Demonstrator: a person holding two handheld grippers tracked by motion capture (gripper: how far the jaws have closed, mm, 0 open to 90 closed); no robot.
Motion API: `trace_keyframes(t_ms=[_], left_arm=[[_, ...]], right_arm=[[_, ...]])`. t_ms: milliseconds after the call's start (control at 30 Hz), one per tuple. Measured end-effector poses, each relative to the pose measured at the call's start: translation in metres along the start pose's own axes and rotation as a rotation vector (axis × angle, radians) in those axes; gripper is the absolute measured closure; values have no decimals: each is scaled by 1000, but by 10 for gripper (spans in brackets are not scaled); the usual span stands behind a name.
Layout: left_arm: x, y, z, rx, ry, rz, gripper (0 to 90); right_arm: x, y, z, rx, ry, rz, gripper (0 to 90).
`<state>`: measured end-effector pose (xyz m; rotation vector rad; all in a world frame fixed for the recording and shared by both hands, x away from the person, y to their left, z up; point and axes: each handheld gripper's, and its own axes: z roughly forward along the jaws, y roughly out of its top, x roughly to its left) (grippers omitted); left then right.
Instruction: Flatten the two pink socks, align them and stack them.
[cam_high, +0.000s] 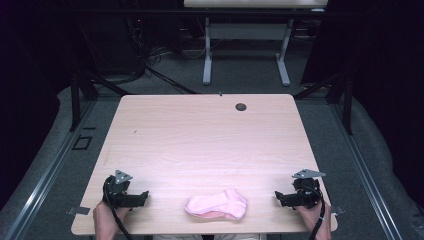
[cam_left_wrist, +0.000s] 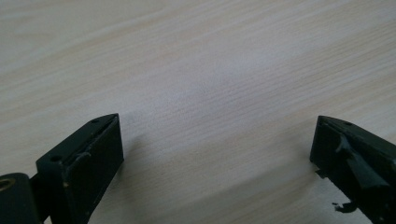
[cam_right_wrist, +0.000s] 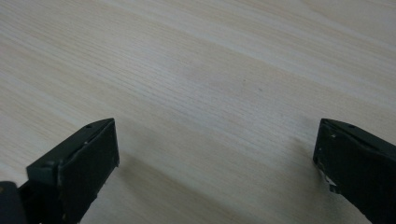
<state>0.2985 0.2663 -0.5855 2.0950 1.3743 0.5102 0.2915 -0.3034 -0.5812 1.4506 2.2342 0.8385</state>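
A pink sock, folded into a soft bundle, lies near the front edge of the light wooden table, between my two hands. To its left, my left gripper rests low by the table's front left corner, pointing toward the sock and apart from it. On the other side, my right gripper sits by the front right corner, also apart from the sock. In the left gripper view the left gripper stands open over bare wood. In the right gripper view the right gripper is open too, nothing between the jaws.
A small dark round grommet is set into the table near its far edge. Beyond the table stand the legs of a second white desk and cables on the floor. Black frame posts flank the table.
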Motion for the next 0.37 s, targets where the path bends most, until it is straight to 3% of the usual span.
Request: trace_keyframes(t_ms=[167,367], left_arm=[[3,-4,1,-34,7,-9,2],[6,-8,2,-87,8,-12,3]], right_arm=[[-2,-5,2,-45,-27,-11,0],[-5,-9,4,-95,-45,19,0]])
